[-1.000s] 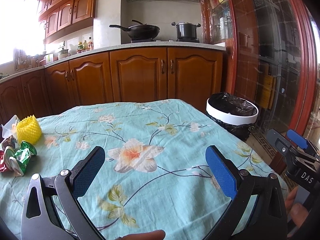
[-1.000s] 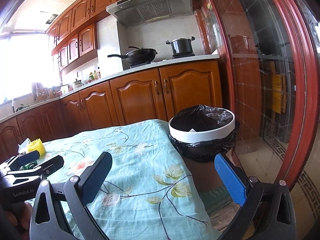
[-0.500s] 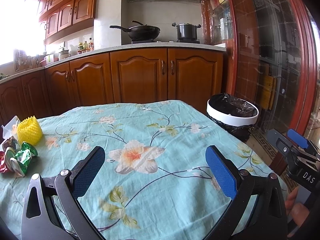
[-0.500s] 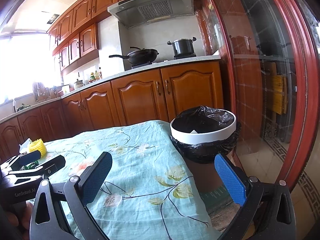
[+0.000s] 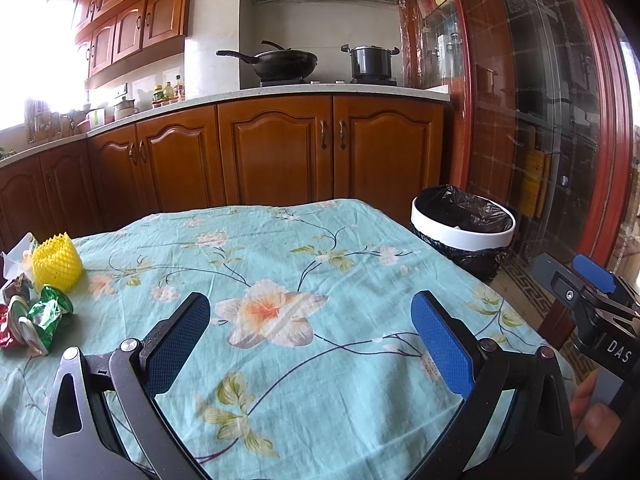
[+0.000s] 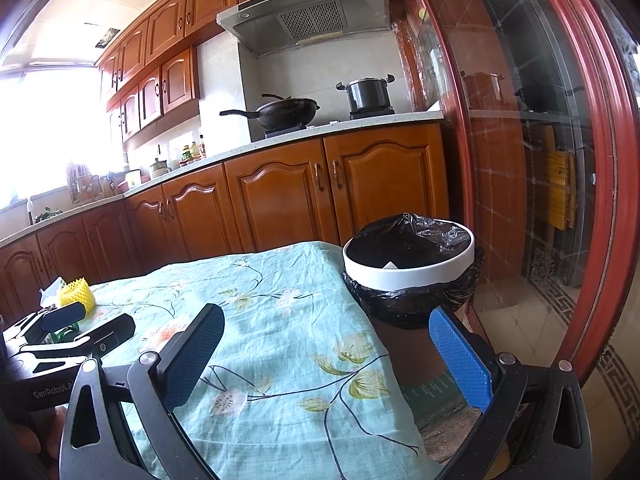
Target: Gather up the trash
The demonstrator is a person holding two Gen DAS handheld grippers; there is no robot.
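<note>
My left tool [image 5: 310,334] hangs over the worktop [image 5: 280,264] with its blue pads spread wide and nothing between them. Ahead of it and off to its left, at the worktop's edge, sits the trash: a yellow foam net [image 5: 56,258], crumpled green and red wrappers [image 5: 34,318] just nearer to me, and a white scrap [image 5: 16,254] behind the net, partly cut off by the frame edge. I cannot make out how many wrappers are in that heap.

My right tool [image 6: 326,344] is also spread and empty, straddling the worktop's right-hand corner. Directly ahead of its right pad stands the bin [image 6: 408,268], white rim, black liner; its lower body is hidden behind the pad and the cloth's edge. A pale scrap shows inside the liner, too small to identify.

From the right wrist view, the left tool's body blocks most of the trash pile; only the net's top and a little green show.
</note>
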